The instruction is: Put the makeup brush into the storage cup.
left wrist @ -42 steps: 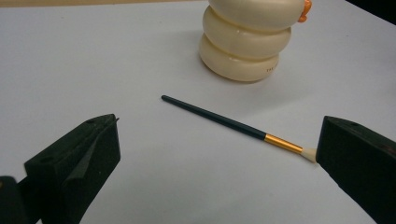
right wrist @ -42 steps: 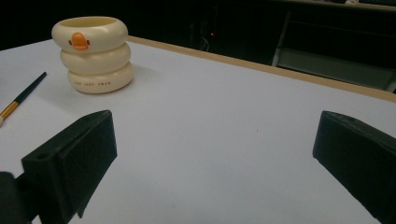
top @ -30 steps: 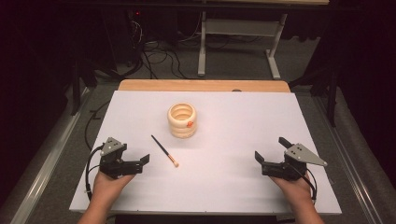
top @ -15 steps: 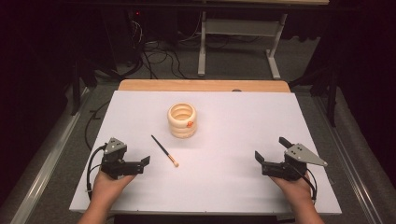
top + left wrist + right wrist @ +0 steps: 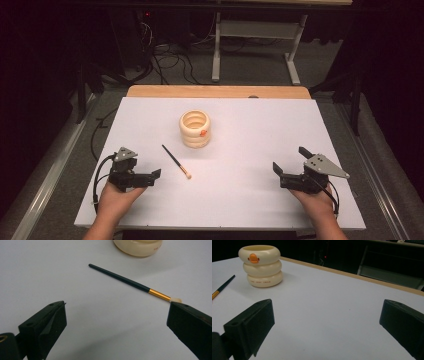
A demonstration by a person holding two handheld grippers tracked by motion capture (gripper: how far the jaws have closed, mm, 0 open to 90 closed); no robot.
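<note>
1 brush, 1 ringed cream cup, 2 tools, jaws apart

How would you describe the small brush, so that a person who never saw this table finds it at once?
On the white table, find the cream ringed cup near the middle. The brush lies flat just in front of it, toward the left gripper. It is the only thin stick here: dark handle, gold band, pale tip.
</note>
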